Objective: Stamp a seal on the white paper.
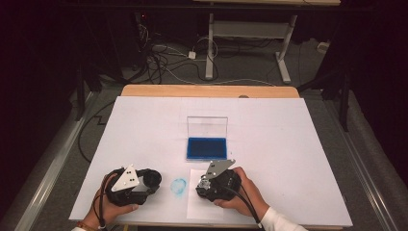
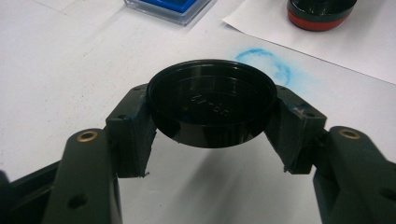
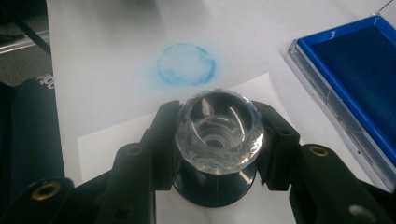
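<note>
My left gripper [image 1: 152, 179] [image 2: 212, 116] is shut on a round black cap [image 2: 212, 105] [image 1: 153, 178], held just above the white table cover with its hollow side facing the camera. My right gripper [image 1: 204, 186] [image 3: 217, 140] is shut on a stamp [image 3: 217, 133] with a clear faceted knob and a dark round base. The stamp stands upright on a small white paper sheet [image 1: 202, 207] [image 3: 105, 140]. In the left gripper view the stamp's base [image 2: 320, 14] shows a red band. Between the grippers lies a blue ring-shaped ink mark [image 1: 179, 186] [image 2: 266, 63] [image 3: 186, 64].
An open blue ink pad [image 1: 207, 148] [image 3: 355, 60] [image 2: 168, 7] in a clear case sits just beyond the grippers, its lid [image 1: 207, 127] standing upright behind it. The white cover [image 1: 269, 125] spans the table. Cables and a table frame lie on the floor beyond.
</note>
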A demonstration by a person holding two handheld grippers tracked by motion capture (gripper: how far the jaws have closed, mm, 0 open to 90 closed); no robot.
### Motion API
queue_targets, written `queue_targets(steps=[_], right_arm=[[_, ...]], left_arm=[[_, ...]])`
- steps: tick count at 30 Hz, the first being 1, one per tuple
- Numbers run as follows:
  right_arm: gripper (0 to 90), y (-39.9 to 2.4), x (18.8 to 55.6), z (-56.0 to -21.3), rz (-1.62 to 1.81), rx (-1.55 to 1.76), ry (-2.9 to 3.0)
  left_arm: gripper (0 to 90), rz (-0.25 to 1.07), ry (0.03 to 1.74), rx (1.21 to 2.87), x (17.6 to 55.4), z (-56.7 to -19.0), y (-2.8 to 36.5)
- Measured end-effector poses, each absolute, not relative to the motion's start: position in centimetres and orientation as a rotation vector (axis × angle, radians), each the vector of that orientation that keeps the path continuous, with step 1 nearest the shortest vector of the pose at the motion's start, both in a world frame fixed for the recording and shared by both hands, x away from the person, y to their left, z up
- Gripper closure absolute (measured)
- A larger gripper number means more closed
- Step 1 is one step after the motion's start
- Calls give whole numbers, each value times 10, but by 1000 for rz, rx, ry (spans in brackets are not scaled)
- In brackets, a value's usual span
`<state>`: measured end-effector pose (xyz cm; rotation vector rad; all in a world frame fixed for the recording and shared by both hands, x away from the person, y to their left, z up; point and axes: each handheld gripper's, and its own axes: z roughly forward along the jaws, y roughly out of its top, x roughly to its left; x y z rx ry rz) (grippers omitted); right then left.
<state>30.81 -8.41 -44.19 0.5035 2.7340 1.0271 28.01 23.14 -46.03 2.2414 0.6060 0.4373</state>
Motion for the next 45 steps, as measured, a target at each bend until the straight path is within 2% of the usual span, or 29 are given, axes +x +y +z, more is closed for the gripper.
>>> queue_targets(steps=[45], right_arm=[[570, -89, 310, -447, 1051, 533, 2766]], left_arm=[[367, 430, 607, 2248, 280, -462, 229]])
